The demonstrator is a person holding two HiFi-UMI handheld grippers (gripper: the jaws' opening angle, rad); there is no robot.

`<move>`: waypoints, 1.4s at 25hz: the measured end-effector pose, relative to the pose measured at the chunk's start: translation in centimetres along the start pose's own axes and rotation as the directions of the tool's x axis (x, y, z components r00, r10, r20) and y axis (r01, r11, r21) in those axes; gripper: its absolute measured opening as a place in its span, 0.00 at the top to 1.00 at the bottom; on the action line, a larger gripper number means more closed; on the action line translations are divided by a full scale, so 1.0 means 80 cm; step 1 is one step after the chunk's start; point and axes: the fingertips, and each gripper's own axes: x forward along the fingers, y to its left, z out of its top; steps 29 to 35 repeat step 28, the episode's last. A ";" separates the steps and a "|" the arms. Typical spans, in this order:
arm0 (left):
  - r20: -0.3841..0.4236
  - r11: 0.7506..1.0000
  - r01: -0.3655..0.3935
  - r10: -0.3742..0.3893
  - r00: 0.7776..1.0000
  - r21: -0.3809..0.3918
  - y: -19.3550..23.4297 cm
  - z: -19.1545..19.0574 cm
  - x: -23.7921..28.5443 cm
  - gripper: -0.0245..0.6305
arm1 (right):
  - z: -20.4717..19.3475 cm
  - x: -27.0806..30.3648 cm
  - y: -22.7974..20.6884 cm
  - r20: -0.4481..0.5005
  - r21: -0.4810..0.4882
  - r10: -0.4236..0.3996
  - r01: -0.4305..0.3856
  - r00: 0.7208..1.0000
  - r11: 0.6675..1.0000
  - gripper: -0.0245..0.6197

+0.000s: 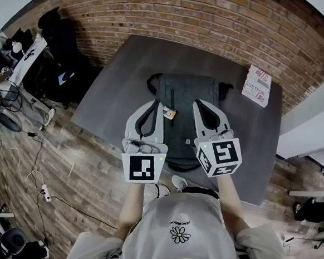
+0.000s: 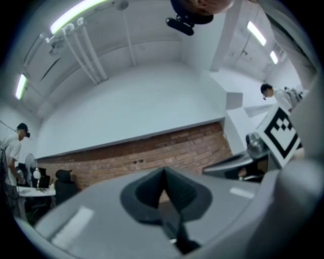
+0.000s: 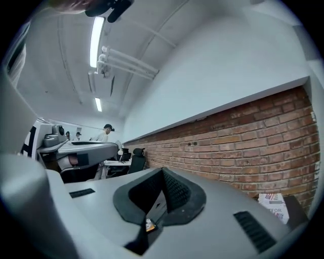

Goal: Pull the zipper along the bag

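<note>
A dark grey backpack [image 1: 187,92] lies flat on the grey table [image 1: 115,89], with a small tan tag [image 1: 169,114] on its front. Both grippers are held up above the near half of the bag, side by side. My left gripper [image 1: 155,103] [image 2: 163,171] is shut with nothing between its pads. My right gripper [image 1: 201,103] [image 3: 162,169] is also shut and empty. Both gripper views look level at the brick wall and show no part of the bag. The zipper pull cannot be made out.
A white printed packet [image 1: 257,85] [image 3: 273,202] lies at the table's far right corner. A brick wall [image 1: 176,15] runs behind the table. Black chairs and bags [image 1: 56,51] stand to the left, and cables [image 1: 36,172] trail over the wooden floor.
</note>
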 end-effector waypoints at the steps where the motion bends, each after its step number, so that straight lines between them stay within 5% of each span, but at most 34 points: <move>1: -0.015 1.000 -0.004 0.004 1.000 -0.008 -0.002 -0.007 -0.001 0.95 | -0.004 -0.004 -0.003 -0.002 0.001 -0.008 0.008 1.000 1.000 0.97; 17: -0.092 1.000 0.022 -0.021 0.996 0.002 -0.012 -0.040 0.017 0.95 | -0.035 -0.016 -0.040 -0.030 0.018 -0.059 0.059 0.998 0.998 0.97; 35: -0.072 0.996 0.055 -0.050 0.996 0.069 -0.030 -0.036 0.032 0.95 | -0.040 -0.011 -0.056 -0.035 0.002 -0.056 0.056 0.998 0.998 0.97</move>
